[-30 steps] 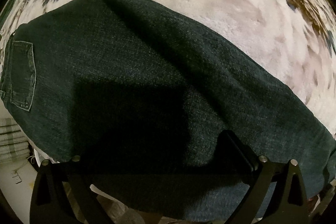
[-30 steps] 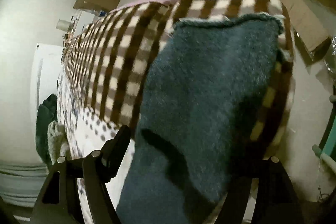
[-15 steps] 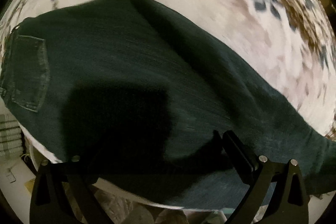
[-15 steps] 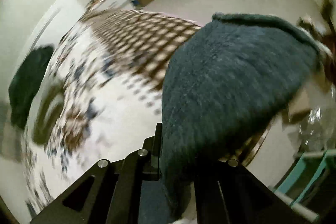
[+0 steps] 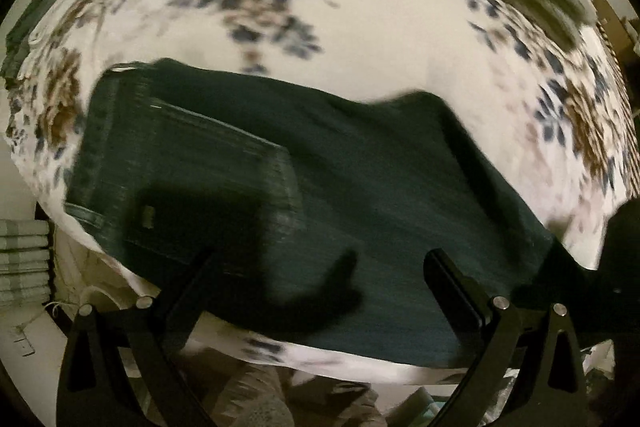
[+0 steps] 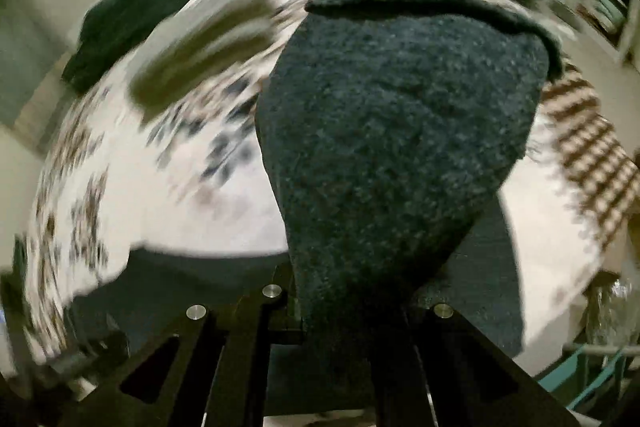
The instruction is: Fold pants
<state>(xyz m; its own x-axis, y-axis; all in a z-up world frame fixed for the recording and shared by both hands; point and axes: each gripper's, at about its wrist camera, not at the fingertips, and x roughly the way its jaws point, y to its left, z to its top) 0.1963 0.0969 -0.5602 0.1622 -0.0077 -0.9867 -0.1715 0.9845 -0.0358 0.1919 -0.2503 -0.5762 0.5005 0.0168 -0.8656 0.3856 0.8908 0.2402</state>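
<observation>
Right wrist: right gripper (image 6: 352, 311) apparently clamping raised pants (image 6: 396, 131).

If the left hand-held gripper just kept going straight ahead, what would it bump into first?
Most likely the dark pants lying on the floral blanket: they fill the space ahead of the open left hand-held gripper. Depth is hard to judge.

Left gripper (image 5: 320, 267): jaws spread wide, nothing between fingers, poised over jeans (image 5: 360, 187). Right gripper (image 6: 340, 291): jaws closed tight, pinching jeans leg end.
</observation>
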